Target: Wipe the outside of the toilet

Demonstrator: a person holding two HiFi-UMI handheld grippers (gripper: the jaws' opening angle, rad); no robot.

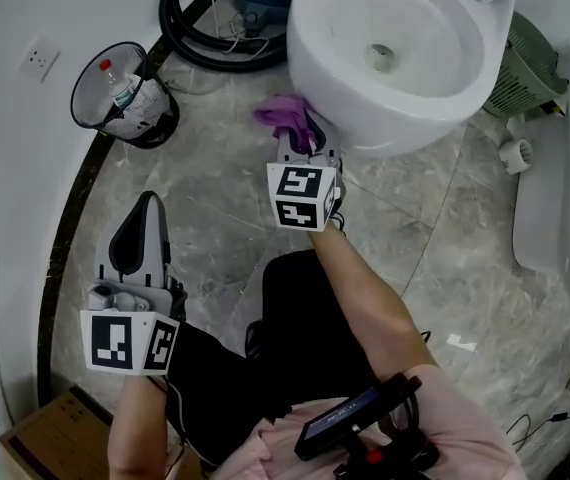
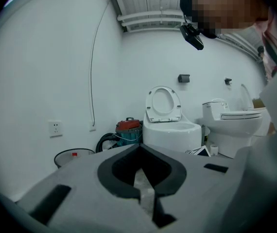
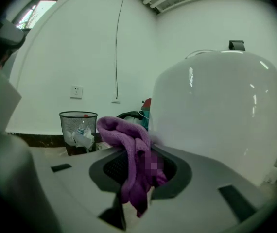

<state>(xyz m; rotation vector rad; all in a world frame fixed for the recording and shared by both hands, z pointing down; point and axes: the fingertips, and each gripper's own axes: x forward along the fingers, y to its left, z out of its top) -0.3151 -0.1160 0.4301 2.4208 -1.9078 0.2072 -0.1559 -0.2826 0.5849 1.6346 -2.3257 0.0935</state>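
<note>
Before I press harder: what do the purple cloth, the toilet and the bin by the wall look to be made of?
Cloth: probably a soft knit or microfibre; it drapes in fuzzy folds.
Toilet: likely glazed ceramic; it is smooth and white with sharp highlights.
Bin: black wire mesh, seemingly metal; the rubbish shows through.

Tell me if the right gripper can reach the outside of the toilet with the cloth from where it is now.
Probably yes. The right gripper is shut on the purple cloth right beside the toilet's outer wall, and nothing stands between them.
</note>
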